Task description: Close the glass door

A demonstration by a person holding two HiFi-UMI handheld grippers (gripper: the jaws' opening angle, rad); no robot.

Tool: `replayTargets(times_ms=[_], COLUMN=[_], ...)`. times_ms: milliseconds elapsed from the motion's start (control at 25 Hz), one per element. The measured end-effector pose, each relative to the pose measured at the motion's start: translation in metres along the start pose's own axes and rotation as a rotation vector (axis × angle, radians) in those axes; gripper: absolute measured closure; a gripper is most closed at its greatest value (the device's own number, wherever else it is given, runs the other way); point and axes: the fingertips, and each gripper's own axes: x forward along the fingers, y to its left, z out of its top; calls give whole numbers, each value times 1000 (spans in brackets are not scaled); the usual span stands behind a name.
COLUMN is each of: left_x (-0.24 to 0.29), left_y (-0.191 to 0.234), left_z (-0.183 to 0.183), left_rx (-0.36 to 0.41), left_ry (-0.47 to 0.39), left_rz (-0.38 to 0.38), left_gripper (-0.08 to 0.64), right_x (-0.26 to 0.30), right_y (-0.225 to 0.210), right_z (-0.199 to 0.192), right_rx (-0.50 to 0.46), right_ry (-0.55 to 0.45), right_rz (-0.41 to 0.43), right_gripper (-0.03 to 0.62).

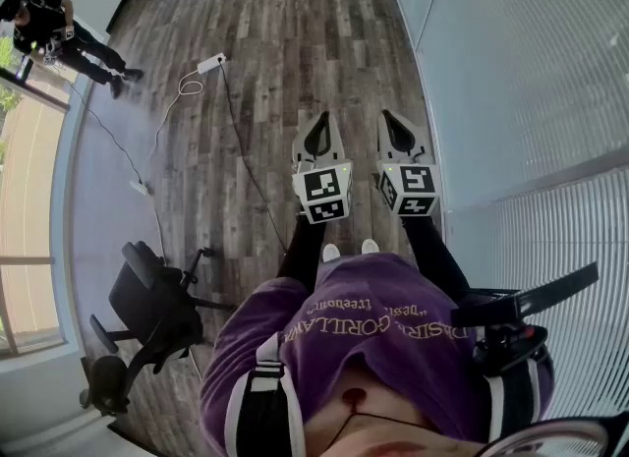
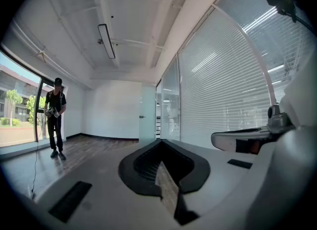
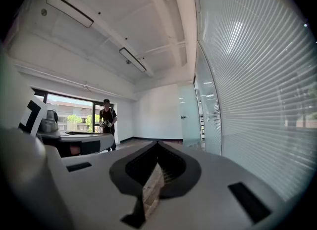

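**STATUS: BOTH HAND-HELD GRIPPERS SHUT AND EMPTY, GLASS DOOR FAR AHEAD**

1. The left hand-held gripper (image 1: pixel 321 119) is fully shut. Its jaw tips meet and nothing sits between them.
2. The right hand-held gripper (image 1: pixel 391 116) is in the same state, with its jaws together and nothing held.
3. Both units are held side by side, close to level, above the wood floor (image 1: pixel 256 52). They touch nothing.
4. The glass door (image 2: pixel 147 113) is a frosted panel with a small handle, at the far end of the room. It is well apart from both units.
   - Left gripper view: near 12 o'clock.
   - Right gripper view: near 1 o'clock.
5. A narrow gap shows between the door's right edge and the glass wall (image 1: pixel 521 72). The wall carries blinds and runs along the person's 3 o'clock side.
6. In the head view:
   - An office chair (image 1: pixel 147 308) stands at 8 o'clock.
   - A power strip (image 1: pixel 210 63) lies on the floor at 11 o'clock.
   - A second person (image 1: pixel 59 37) stands at 10 o'clock.
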Motion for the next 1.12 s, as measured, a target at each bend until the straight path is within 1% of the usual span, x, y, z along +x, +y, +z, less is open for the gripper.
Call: replayTargets(times_ms=[400, 520, 720, 920, 1120], left_x=[5, 7, 14, 16, 28], left_y=[-2, -1, -2, -2, -11], left_z=[-3, -4, -10, -15, -16], left_rx=[1, -2, -6, -29, -67], left_ry=[10, 15, 29, 31, 24], left_rz=[5, 8, 26, 44, 62], left_gripper=[560, 560, 560, 560, 560], right_x=[5, 7, 12, 14, 19], right_y=[-4, -4, -14, -20, -35], right_z=[-3, -5, -8, -12, -13], right_rx=[9, 26, 36, 39, 40], right_ry=[11, 10, 19, 27, 24], right_rz=[10, 20, 18, 24, 51], right_gripper=[601, 601, 601, 601, 601])
